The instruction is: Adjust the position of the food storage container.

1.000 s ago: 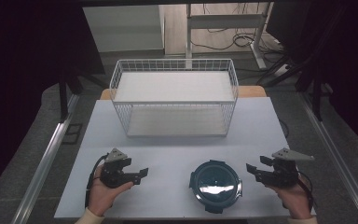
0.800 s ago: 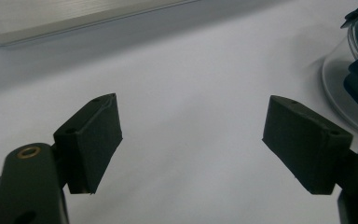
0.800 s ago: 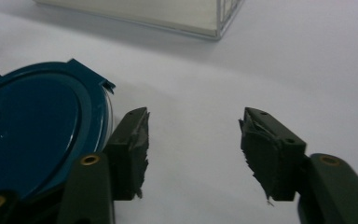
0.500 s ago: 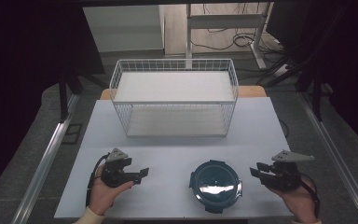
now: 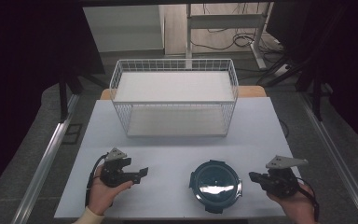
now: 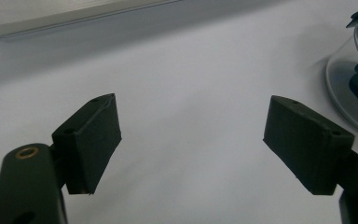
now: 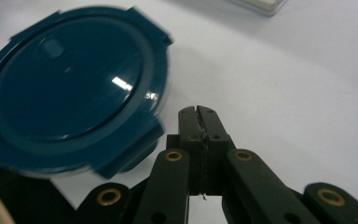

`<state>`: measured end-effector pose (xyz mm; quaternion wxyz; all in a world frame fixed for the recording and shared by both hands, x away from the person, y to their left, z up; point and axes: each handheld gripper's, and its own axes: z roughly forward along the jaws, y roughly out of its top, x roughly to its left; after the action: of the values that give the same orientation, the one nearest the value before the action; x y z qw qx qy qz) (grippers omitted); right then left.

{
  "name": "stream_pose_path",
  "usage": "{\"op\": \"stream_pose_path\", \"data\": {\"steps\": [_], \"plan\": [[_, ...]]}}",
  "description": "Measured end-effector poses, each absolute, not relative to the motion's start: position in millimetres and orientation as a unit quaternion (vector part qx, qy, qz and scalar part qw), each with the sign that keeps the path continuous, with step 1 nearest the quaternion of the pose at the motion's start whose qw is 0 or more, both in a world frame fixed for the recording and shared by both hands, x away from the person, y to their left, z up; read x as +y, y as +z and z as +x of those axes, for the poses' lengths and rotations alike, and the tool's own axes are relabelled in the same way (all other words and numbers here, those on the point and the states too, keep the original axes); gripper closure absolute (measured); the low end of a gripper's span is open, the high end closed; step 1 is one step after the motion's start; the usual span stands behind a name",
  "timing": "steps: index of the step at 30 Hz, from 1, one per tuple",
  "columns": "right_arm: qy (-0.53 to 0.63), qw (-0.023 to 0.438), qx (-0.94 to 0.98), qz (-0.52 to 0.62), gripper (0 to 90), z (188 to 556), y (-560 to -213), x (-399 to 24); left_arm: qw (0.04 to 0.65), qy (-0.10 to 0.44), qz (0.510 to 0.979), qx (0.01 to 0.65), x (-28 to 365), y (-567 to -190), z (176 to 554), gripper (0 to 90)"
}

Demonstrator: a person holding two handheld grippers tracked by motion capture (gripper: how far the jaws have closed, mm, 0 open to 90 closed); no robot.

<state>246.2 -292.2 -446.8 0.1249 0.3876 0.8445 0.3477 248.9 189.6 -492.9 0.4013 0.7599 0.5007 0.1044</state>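
A round container with a dark blue clip-on lid (image 5: 214,181) (image 7: 72,88) stands near the table's front edge, right of the middle. My right gripper (image 5: 253,176) (image 7: 198,112) is just to its right, apart from it; its jaws have just been closing and now stand pressed together with nothing between them. My left gripper (image 5: 142,173) (image 6: 191,140) rests at the front left, pointing toward the container, jaws wide apart over bare table. The container's edge (image 6: 354,88) shows at the right of the left gripper view.
A white wire basket (image 5: 175,100) with a white floor stands at the back middle of the white table (image 5: 177,149). Metal rails run along both sides of the table, and cables lie on the floor behind it.
The right gripper's jaws have gone from apart to pressed together, and that hand has shifted slightly. The left gripper and the container have not moved.
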Motion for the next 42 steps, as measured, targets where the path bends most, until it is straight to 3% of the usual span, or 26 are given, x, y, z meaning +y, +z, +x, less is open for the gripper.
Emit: {"op": "stream_pose_path", "data": {"steps": [9, 19, 42], "plan": [[0.301, 0.101, 0.881, 0.352, 89.6, 214.7, -464.5, -280.0, 0.399, 0.104, 0.762, 0.5, 189.1, -493.9, 248.5, 17.9], [0.286, 0.067, 0.904, 0.31, 89.7, 204.4, -470.8, -259.2, 0.395, 0.102, 0.765, 0.498, 186.4, -496.1, 249.4, 17.9], [0.263, 0.123, 0.908, 0.302, 89.7, 201.3, -474.6, -242.5, 0.393, 0.097, 0.771, 0.492, 184.2, -497.6, 252.1, 17.9]]}}
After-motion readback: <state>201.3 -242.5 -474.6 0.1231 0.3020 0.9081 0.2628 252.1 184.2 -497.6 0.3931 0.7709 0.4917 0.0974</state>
